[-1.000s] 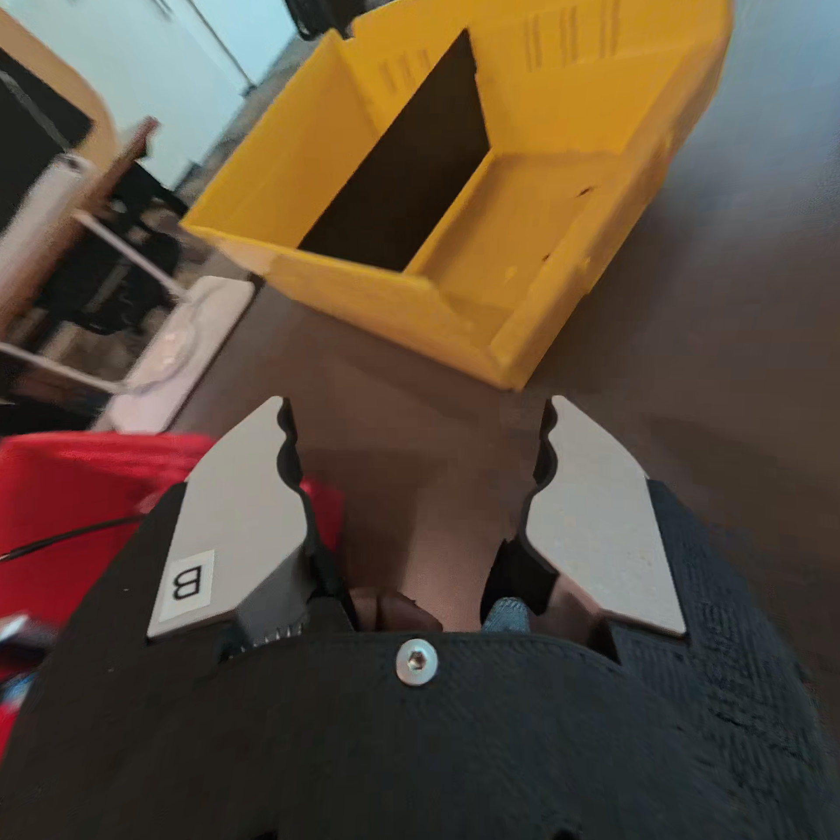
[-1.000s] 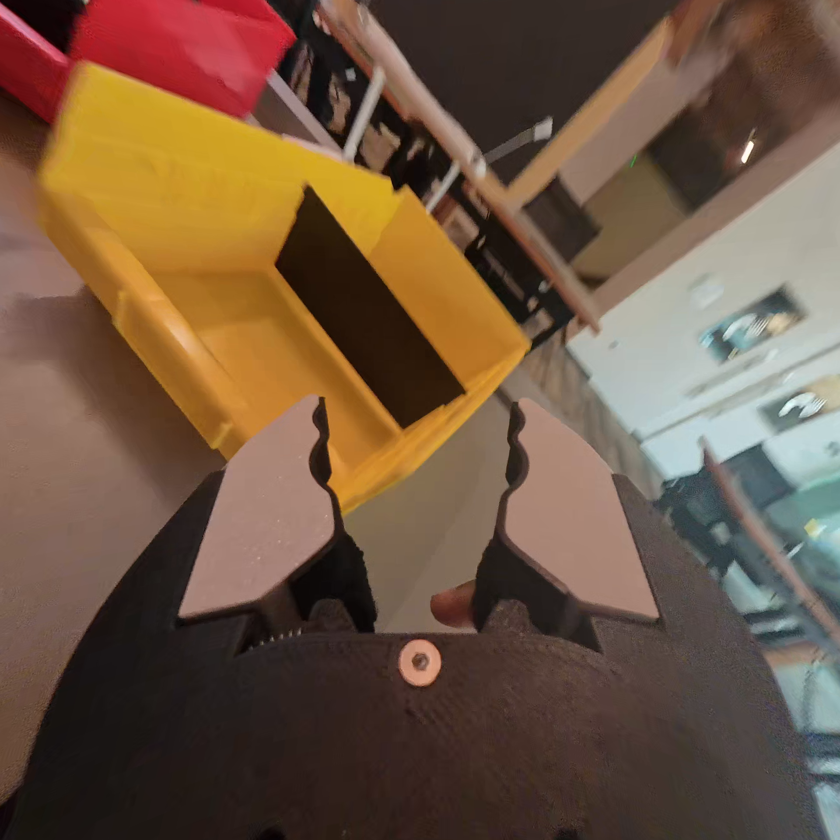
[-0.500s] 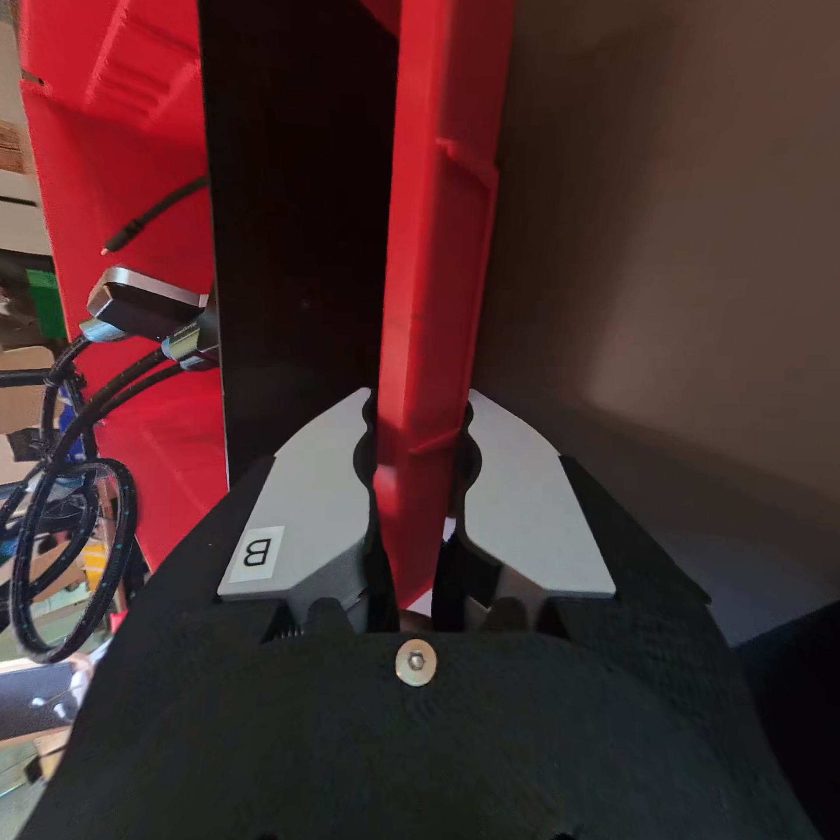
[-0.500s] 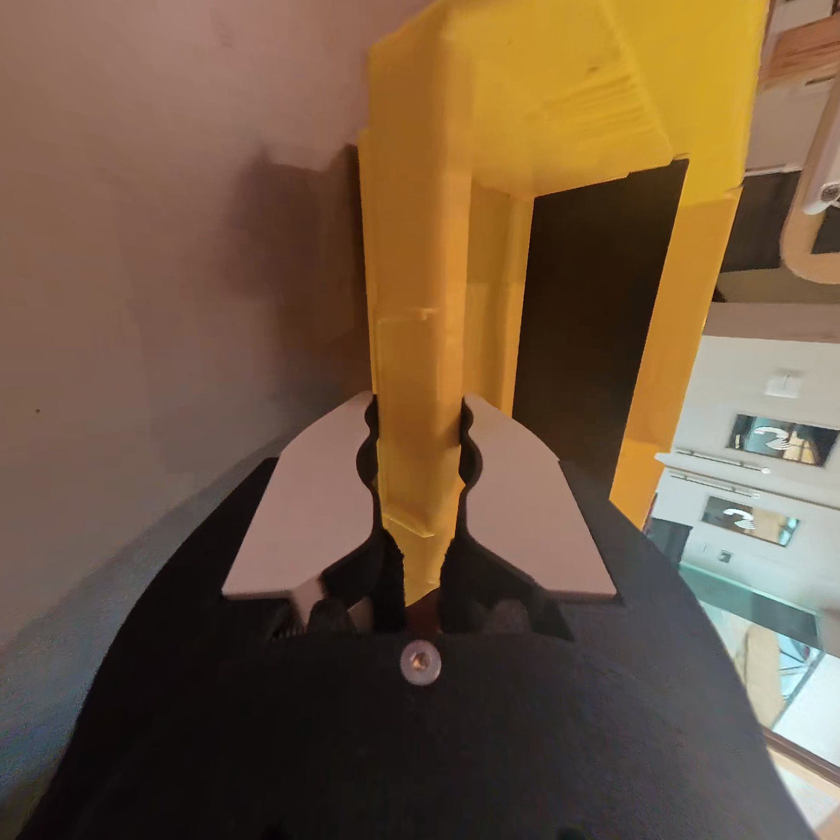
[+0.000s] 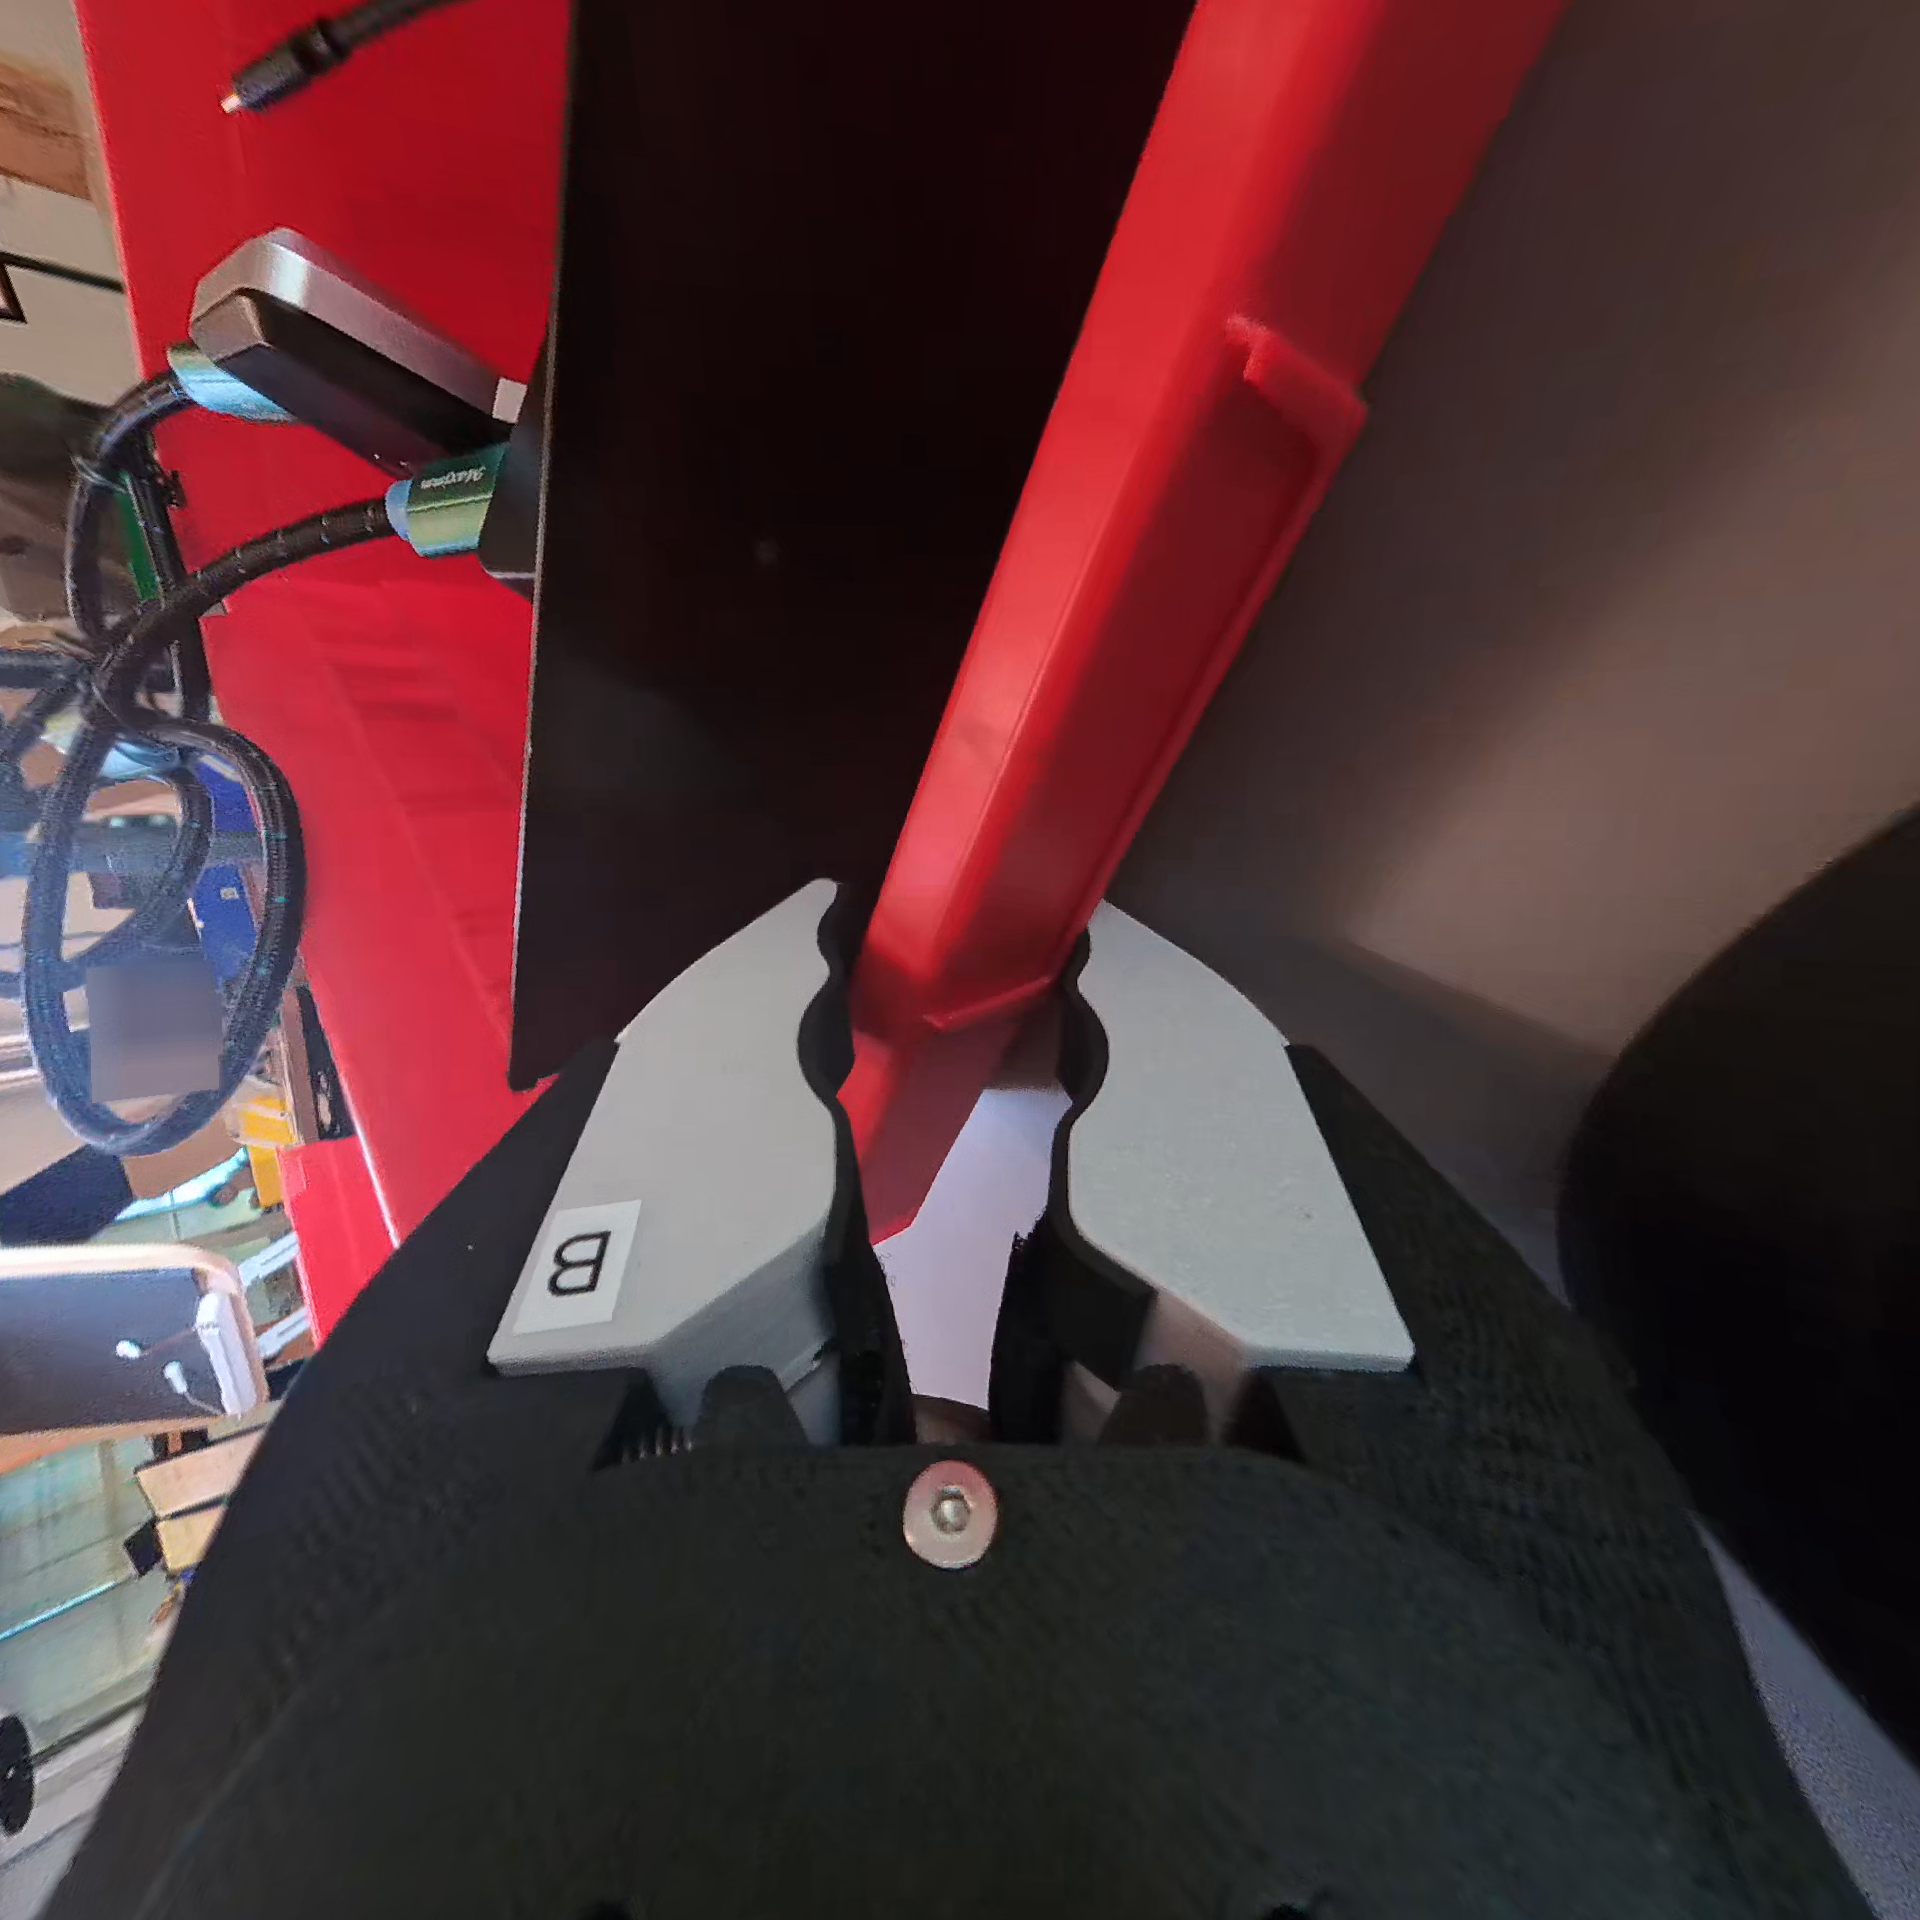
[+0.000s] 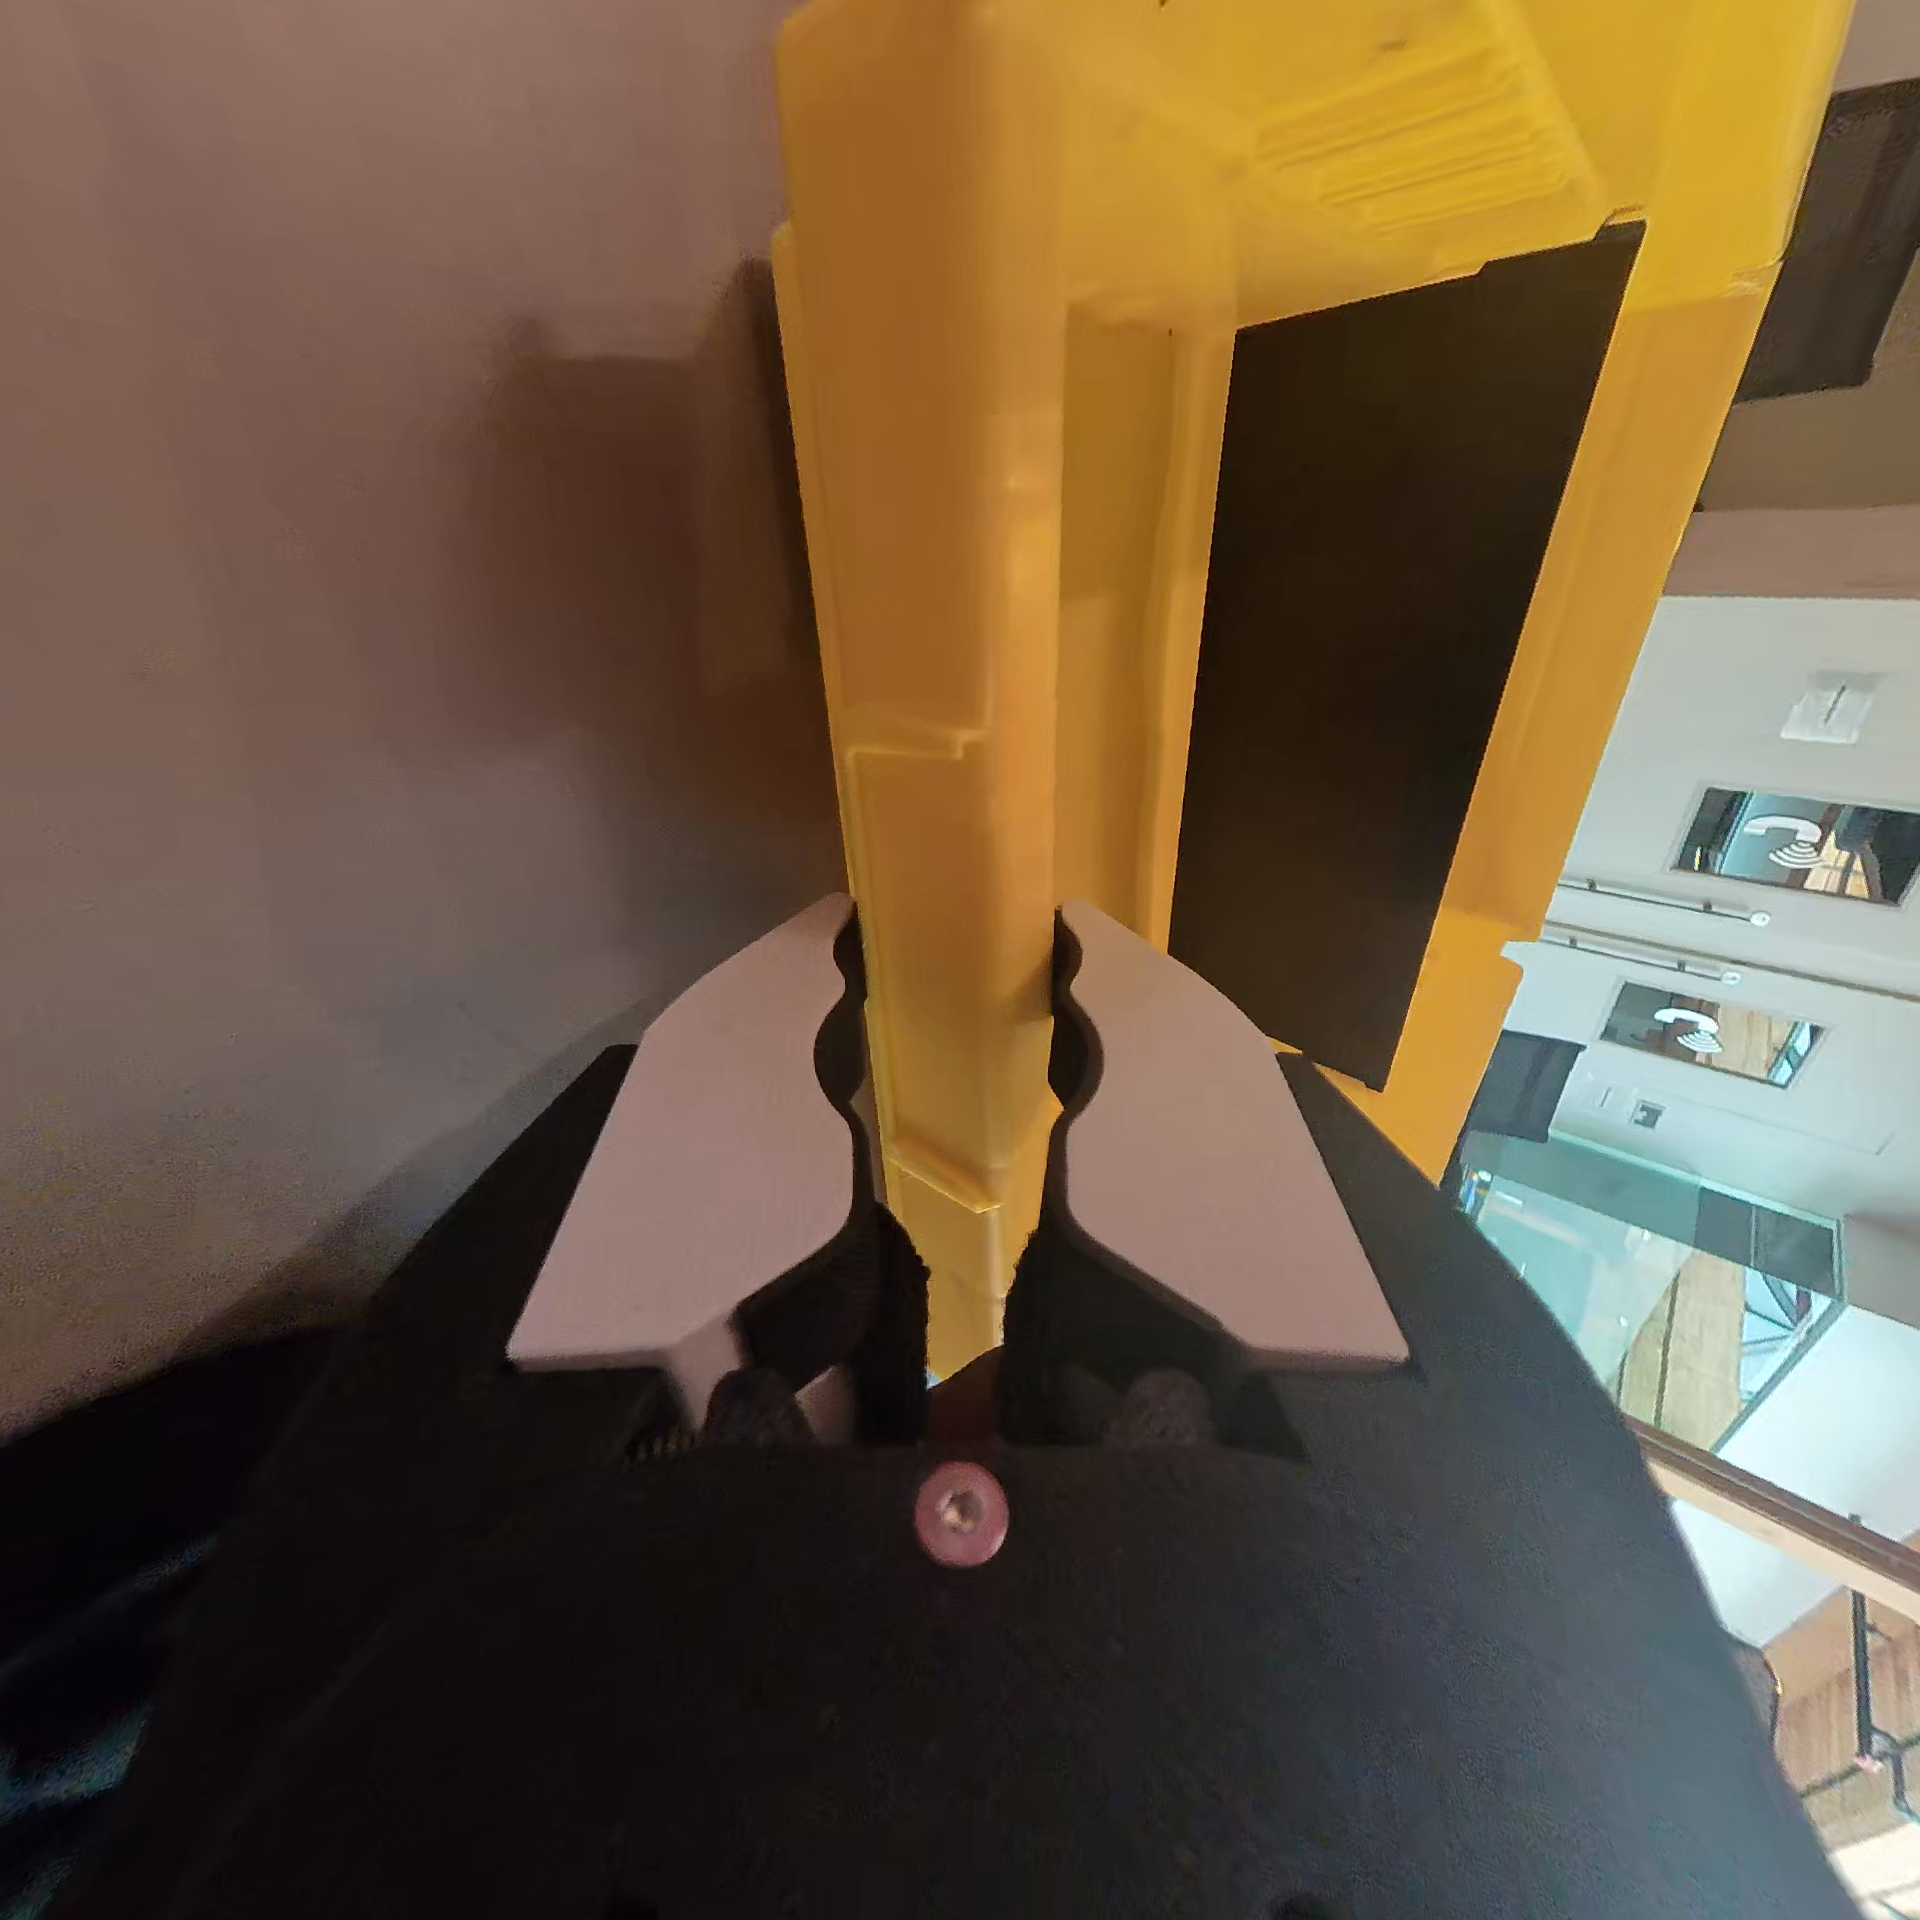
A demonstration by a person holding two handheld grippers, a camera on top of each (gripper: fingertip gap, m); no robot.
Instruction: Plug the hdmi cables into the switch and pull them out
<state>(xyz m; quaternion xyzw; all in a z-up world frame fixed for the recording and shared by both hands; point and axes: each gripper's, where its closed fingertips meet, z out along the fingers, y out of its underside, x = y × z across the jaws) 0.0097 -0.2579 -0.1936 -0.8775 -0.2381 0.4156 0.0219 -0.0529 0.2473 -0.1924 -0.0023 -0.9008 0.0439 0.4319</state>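
Note:
My left gripper [image 5: 961, 914] is shut on the side wall of a red bin [image 5: 1143, 520]. A black divider [image 5: 779, 468] stands inside the bin. Beyond it lies a grey HDMI switch [image 5: 353, 353] with a braided black HDMI cable [image 5: 447, 509] plugged into it. The cable runs into a coil [image 5: 62, 935] at the left edge. A loose small plug [image 5: 301, 73] shows at the top left. My right gripper [image 6: 956, 914] is shut on the side wall of a yellow bin [image 6: 935, 520], which holds a black divider [image 6: 1382, 675]. I see nothing else in the yellow bin.
Both bins rest on a brown table [image 6: 364, 520], also in the left wrist view [image 5: 1610, 520]. A dark rounded shape [image 5: 1766, 1247] fills the right edge of the left wrist view. Room furniture and windows show beyond the bins.
One second ago both grippers were open above the table. Both have since shut on the bin walls. In the last half second the red wall has tilted in view and the switch looks nearer.

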